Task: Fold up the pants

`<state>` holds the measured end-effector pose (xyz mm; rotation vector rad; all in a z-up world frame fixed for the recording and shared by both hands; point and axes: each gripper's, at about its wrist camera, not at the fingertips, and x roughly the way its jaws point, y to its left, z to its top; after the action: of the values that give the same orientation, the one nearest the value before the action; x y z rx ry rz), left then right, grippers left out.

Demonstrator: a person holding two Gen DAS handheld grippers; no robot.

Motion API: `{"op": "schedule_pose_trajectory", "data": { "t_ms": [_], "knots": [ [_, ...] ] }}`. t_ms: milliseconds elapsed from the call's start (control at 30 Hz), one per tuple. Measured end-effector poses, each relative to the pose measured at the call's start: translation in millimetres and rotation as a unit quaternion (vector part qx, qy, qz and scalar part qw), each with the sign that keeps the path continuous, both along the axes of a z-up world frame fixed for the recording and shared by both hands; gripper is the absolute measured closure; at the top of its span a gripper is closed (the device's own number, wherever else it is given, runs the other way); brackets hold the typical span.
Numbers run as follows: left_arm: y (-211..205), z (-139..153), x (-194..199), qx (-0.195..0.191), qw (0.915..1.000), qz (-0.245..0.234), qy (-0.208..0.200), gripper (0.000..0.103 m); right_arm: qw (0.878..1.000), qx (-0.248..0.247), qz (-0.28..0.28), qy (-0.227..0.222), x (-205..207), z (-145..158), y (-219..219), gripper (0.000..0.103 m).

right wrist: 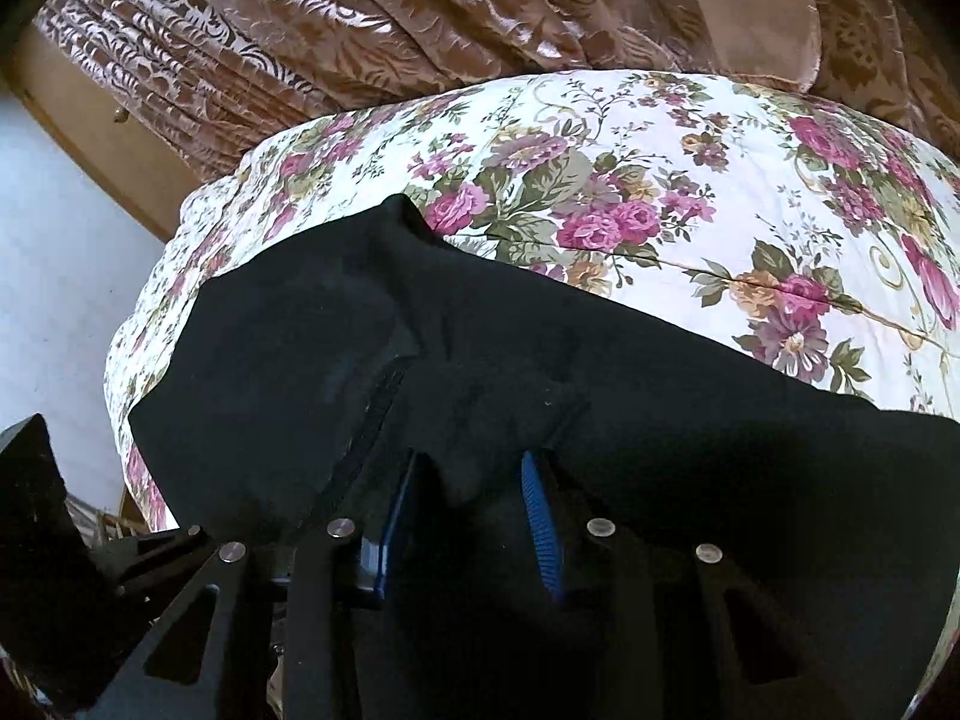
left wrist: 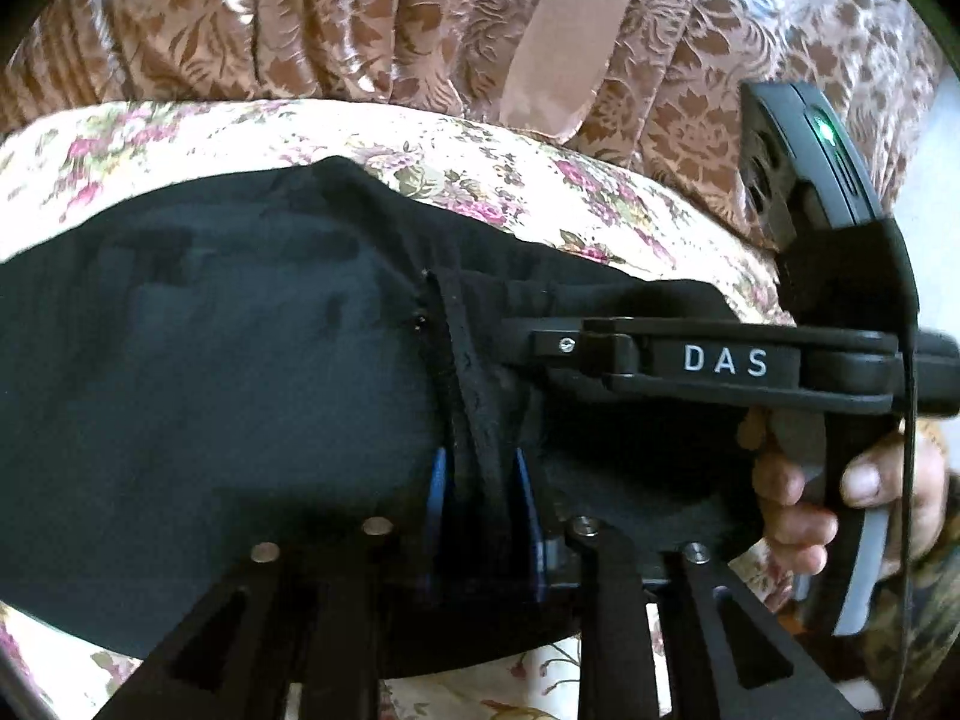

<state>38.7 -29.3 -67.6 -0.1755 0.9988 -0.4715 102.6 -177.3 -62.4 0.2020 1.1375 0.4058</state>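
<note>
Black pants lie spread across a floral bedspread. My left gripper straddles a raised seam ridge of the pants; its blue pads stand close on either side without clearly pinching it. In the left wrist view my right gripper comes in from the right, its tips down on the same fabric near the seam. In the right wrist view the right gripper is open over the pants, with a bunched fold lying between the pads, nearer the left pad.
A brown patterned curtain hangs behind the bed. A hand holds the right gripper's handle. The bedspread's edge drops to pale floor at left, beside a wooden frame.
</note>
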Motion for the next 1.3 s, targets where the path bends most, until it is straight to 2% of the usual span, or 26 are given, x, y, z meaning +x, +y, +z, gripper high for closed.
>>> {"op": "schedule_pose_trajectory", "data": {
  "t_ms": [33, 67, 133, 267, 433, 500, 567, 667, 800, 900, 967, 1067, 1300],
  "knots": [
    [4, 1, 0, -0.017, 0.9998, 0.002, 0.009, 0.075, 1.0, -0.002, -0.004, -0.002, -1, 1, 1, 0.068],
    [11, 3, 1, -0.042, 0.9989, 0.005, 0.021, 0.067, 1.0, -0.002, -0.008, -0.007, -3, 5, 1, 0.068],
    [29, 8, 0, -0.08, 0.996, 0.027, 0.029, 0.056, 1.0, 0.004, -0.011, -0.022, -10, 14, 0, 0.066],
    [72, 12, -4, -0.144, 0.986, 0.067, 0.051, 0.056, 0.999, 0.024, -0.013, -0.039, -30, 30, -5, 0.066],
    [142, 16, -32, -0.146, 0.9762, 0.155, 0.041, 0.056, 0.997, 0.029, 0.037, -0.057, -64, 40, 10, 0.066],
    [177, 11, -46, -0.153, 0.9658, 0.205, 0.042, 0.056, 0.996, 0.017, 0.062, -0.058, -75, 38, 24, 0.066],
    [215, 4, -61, -0.172, 0.9489, 0.26, 0.046, 0.054, 0.996, -0.006, 0.072, -0.06, -81, 33, 37, 0.066],
    [262, -6, -82, -0.187, 0.9228, 0.333, 0.047, 0.047, 0.994, -0.03, 0.078, -0.073, -88, 29, 51, 0.066],
    [300, -18, -94, -0.228, 0.8966, 0.375, 0.056, 0.047, 0.993, -0.047, 0.068, -0.085, -90, 28, 57, 0.066],
    [312, -32, -94, -0.267, 0.8725, 0.403, 0.071, 0.047, 0.992, -0.05, 0.061, -0.096, -93, 31, 55, 0.066],
    [316, -37, -89, -0.275, 0.8649, 0.413, 0.078, 0.048, 0.993, -0.049, 0.056, -0.092, -94, 29, 54, 0.066],
    [319, -43, -82, -0.281, 0.8571, 0.423, 0.088, 0.052, 0.995, -0.041, 0.044, -0.083, -96, 25, 51, 0.066],
    [323, -48, -65, -0.278, 0.8532, 0.432, 0.093, 0.057, 0.997, -0.038, 0.026, -0.067, -93, 17, 50, 0.058]
  ]
}}
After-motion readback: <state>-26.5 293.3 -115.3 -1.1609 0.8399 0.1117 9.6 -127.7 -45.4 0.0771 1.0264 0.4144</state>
